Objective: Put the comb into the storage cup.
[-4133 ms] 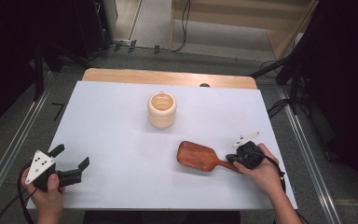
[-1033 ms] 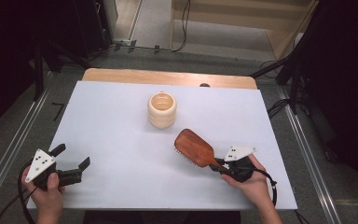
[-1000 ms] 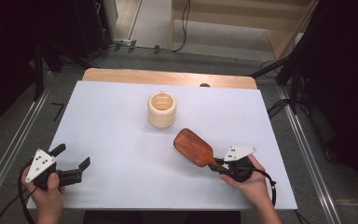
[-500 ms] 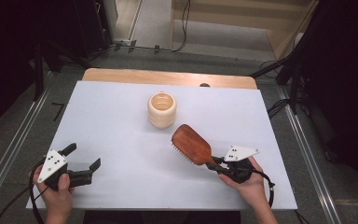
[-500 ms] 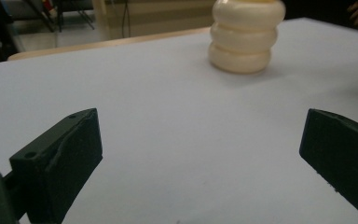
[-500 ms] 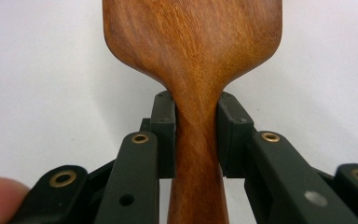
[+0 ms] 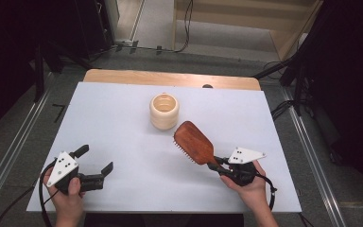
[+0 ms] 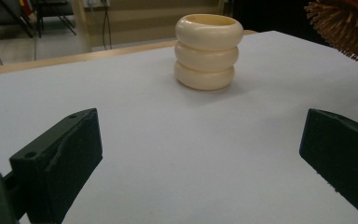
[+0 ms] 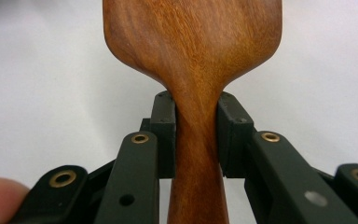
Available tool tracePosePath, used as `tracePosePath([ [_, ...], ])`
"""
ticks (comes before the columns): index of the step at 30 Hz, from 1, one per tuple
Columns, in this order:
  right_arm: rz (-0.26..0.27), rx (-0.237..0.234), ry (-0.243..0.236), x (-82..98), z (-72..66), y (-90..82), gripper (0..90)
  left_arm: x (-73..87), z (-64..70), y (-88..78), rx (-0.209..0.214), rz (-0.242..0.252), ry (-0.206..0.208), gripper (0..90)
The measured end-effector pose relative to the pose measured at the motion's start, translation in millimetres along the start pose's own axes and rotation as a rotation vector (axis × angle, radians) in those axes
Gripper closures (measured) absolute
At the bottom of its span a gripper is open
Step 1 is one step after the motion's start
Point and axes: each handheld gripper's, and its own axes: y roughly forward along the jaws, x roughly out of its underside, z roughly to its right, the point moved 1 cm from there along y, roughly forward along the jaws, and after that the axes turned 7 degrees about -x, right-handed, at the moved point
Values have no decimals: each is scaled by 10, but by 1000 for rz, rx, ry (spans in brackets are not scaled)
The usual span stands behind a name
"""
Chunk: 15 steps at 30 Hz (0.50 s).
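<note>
gripping: right gripper [image 7: 216, 166] clamped on wooden hairbrush [image 7: 194, 143] handle, near right
brush head: lifted, just right of cream cup [image 7: 164, 110]
left gripper [image 7: 94, 162]: near left, jaws wide, empty

- The hairbrush [image 7: 194, 143] was reddish-brown wood with a streaked grain (clearest in the right gripper view), its bristles tan.
- The ribbed cup [image 7: 164, 110] was plain cream.
- The table [image 7: 123, 123] was white, with a pale wooden strip at its far edge.
- The right gripper [image 9: 196, 140] had black jaws with brass rivets and a pale grey plate dotted black.
- The left gripper [image 7: 94, 163] matched it.
</note>
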Motion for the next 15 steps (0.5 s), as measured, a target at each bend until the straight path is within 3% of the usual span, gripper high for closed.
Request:
tracePosePath([
  [15, 95, 50, 3, -28, -84, -12, 703, -208, 445, 223, 114, 12, 24, 0],
])
